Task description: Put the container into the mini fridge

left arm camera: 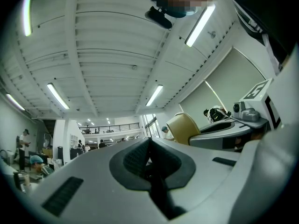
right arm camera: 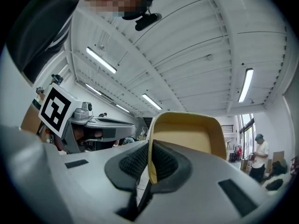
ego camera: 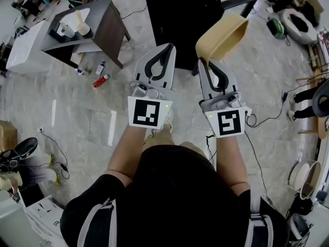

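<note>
A tan plastic container is held tilted in the air, with my right gripper shut on its rim. In the right gripper view the rim runs between the two pads and the container's open side faces the camera. My left gripper is beside it, shut with nothing in it; its pads meet in the left gripper view, where the container shows to the right. The black mini fridge stands on the floor just beyond both grippers. Both gripper cameras point up at the ceiling.
A dark side table with white cups on it stands at the upper left. Small bottles lie on the floor beside it. Cables trail across the floor at the right. Shoes and boxes sit at the left edge.
</note>
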